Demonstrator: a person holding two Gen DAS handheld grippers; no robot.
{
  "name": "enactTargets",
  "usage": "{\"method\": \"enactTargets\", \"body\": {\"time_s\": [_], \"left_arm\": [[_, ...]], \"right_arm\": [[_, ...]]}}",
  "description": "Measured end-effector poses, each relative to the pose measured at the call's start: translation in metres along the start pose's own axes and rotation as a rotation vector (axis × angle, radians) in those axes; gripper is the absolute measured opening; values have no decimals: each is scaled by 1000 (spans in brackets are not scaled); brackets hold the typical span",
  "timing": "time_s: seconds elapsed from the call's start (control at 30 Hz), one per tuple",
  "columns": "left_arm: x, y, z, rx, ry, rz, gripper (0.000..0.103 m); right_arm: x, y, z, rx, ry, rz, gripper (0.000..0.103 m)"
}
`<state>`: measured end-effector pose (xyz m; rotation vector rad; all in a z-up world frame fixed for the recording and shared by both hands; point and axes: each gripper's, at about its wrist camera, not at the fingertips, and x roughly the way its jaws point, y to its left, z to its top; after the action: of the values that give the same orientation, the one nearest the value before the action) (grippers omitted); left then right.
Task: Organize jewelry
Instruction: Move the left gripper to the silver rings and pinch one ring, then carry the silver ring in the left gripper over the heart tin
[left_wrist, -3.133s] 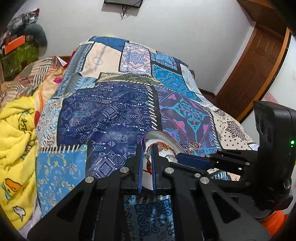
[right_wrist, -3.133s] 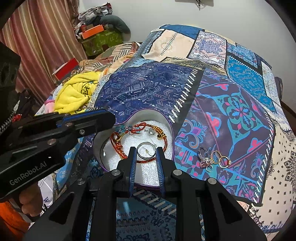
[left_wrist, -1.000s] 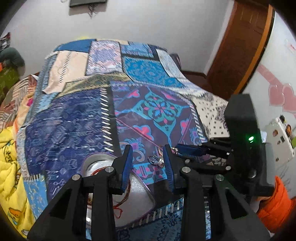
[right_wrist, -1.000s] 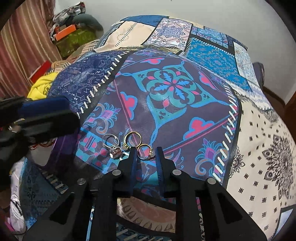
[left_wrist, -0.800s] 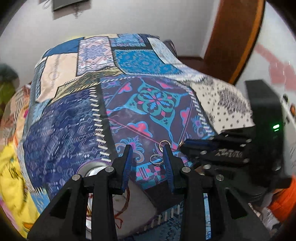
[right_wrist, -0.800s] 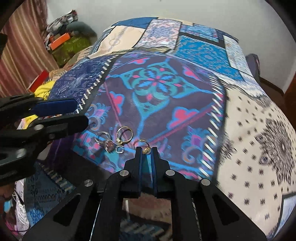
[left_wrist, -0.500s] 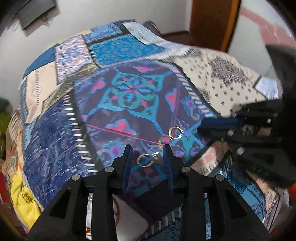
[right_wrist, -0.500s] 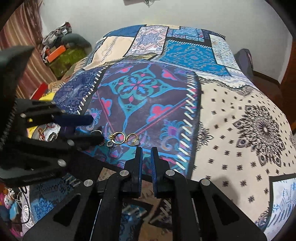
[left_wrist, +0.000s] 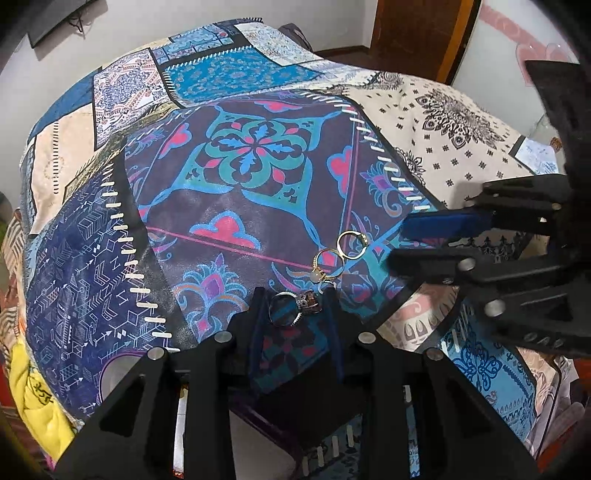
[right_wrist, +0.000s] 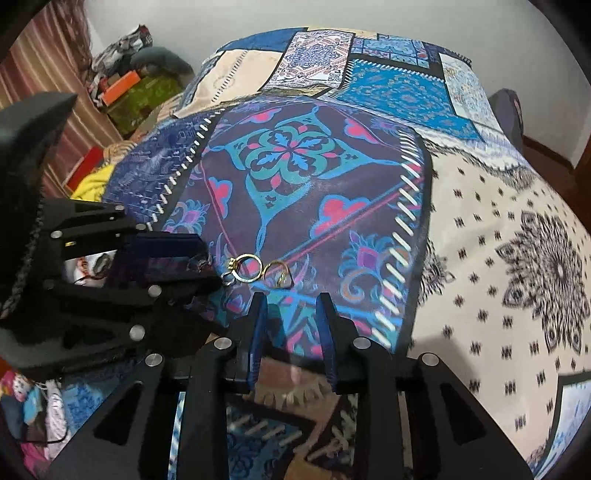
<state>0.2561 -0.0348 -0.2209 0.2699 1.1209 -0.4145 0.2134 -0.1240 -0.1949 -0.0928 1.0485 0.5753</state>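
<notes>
Three rings lie on the patterned bedspread near its front edge. In the left wrist view a silver ring with a dark stone (left_wrist: 289, 309) sits between the open tips of my left gripper (left_wrist: 293, 300). Two gold rings (left_wrist: 330, 260) (left_wrist: 351, 243) lie just beyond it. My right gripper (right_wrist: 291, 297) is open and empty, just short of the gold rings (right_wrist: 246, 266) (right_wrist: 279, 275). The right gripper also shows in the left wrist view (left_wrist: 436, 236), at the right of the rings. The left gripper shows in the right wrist view (right_wrist: 199, 258), covering the silver ring.
A purple-rimmed white tray (left_wrist: 118, 373) holding beaded jewelry (right_wrist: 86, 267) sits at the lower left, mostly hidden by the left gripper. A yellow blanket (left_wrist: 33, 402) lies left of it. Boxes and clothes (right_wrist: 125, 85) are piled at the far left; a wooden door (left_wrist: 417, 33) stands far right.
Both grippers left the tray and came to the rings. The left gripper opened and closed in around the silver ring. The right gripper was shut half a second ago and has now opened.
</notes>
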Motion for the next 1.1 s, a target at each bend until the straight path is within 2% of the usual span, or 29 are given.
{"method": "enactTargets", "body": {"time_s": [0.17, 0.2, 0.3, 0.43, 0.73, 1.1], "left_arm": [[-2, -1, 0, -14, -25, -10, 27], [-3, 0, 0, -21, -30, -22, 15], [-8, 4, 2, -49, -46, -32, 14], [-6, 7, 2, -54, -52, -30, 14], [-25, 8, 6, -95, -118, -38, 14], [-89, 13, -1, -138, -244, -23, 14]], "right_arm": [[7, 4, 5, -35, -3, 1, 25], [7, 5, 5, -41, -6, 3, 25], [9, 10, 4, -68, -13, -19, 23], [7, 11, 2, -63, -19, -32, 8], [-14, 11, -1, -30, -53, -37, 8], [-67, 33, 9, -27, -166, -39, 8]]}}
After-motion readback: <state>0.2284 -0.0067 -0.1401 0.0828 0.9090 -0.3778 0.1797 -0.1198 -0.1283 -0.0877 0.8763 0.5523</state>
